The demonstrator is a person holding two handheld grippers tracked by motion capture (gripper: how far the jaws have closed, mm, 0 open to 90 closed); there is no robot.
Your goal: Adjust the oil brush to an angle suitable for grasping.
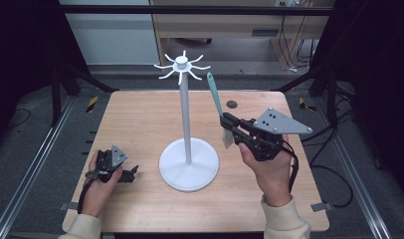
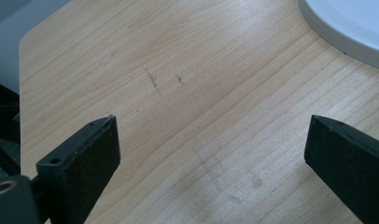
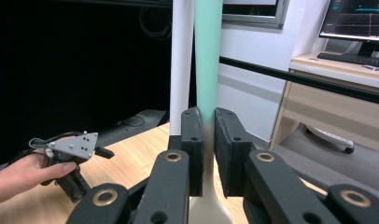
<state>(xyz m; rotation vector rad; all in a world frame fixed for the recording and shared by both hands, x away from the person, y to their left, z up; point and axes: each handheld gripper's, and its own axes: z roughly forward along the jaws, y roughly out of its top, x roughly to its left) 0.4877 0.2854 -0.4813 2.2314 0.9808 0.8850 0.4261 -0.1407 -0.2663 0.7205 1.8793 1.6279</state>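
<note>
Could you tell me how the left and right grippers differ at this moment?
The left gripper lies low at the table with jaws wide and nothing between them; the right gripper is raised, shut on the green-handled utensil near the white stand. Each sits in a hand.

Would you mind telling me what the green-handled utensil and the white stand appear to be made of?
Green-handled utensil: probably silicone or plastic, matte; even mint colour fading to a cream head. White stand: likely painted metal or plastic; smooth, uniform, slightly glossy round base, slim pole, thin hooks.
</note>
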